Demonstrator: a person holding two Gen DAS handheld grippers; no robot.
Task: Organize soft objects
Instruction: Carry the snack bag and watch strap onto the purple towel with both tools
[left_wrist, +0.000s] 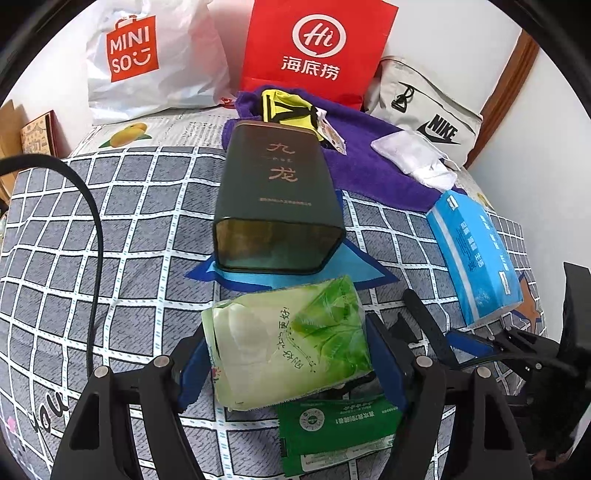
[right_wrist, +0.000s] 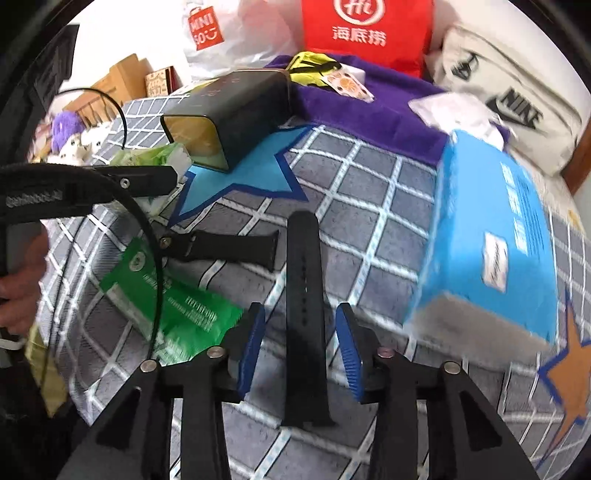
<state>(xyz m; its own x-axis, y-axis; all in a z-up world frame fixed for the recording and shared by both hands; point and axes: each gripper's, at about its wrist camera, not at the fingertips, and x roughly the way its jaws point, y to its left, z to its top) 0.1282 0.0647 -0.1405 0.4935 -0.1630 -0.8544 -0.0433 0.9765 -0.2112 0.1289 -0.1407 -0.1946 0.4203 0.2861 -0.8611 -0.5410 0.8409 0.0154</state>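
Note:
A green-and-white tissue pack (left_wrist: 288, 339) sits between the blue pads of my left gripper (left_wrist: 291, 365), which press on both its sides. Under it lies a green sachet (left_wrist: 340, 428) on the grey checked bedsheet (left_wrist: 129, 206). In the right wrist view a long black watch strap (right_wrist: 304, 295) lies on the sheet between the pads of my right gripper (right_wrist: 299, 350). There is a gap on each side of the strap, so the gripper is open. A shorter strap piece (right_wrist: 229, 247) lies to its left. A blue tissue pack (right_wrist: 491, 236) rests at the right.
A dark green tin (left_wrist: 277, 199) lies on its side, open end toward me. Behind it are a purple towel (left_wrist: 369, 162), a yellow-black item (left_wrist: 288, 110) and a white packet (left_wrist: 413, 155). White, red (left_wrist: 314, 48) and Nike bags line the wall. A black cable (left_wrist: 96, 229) loops at left.

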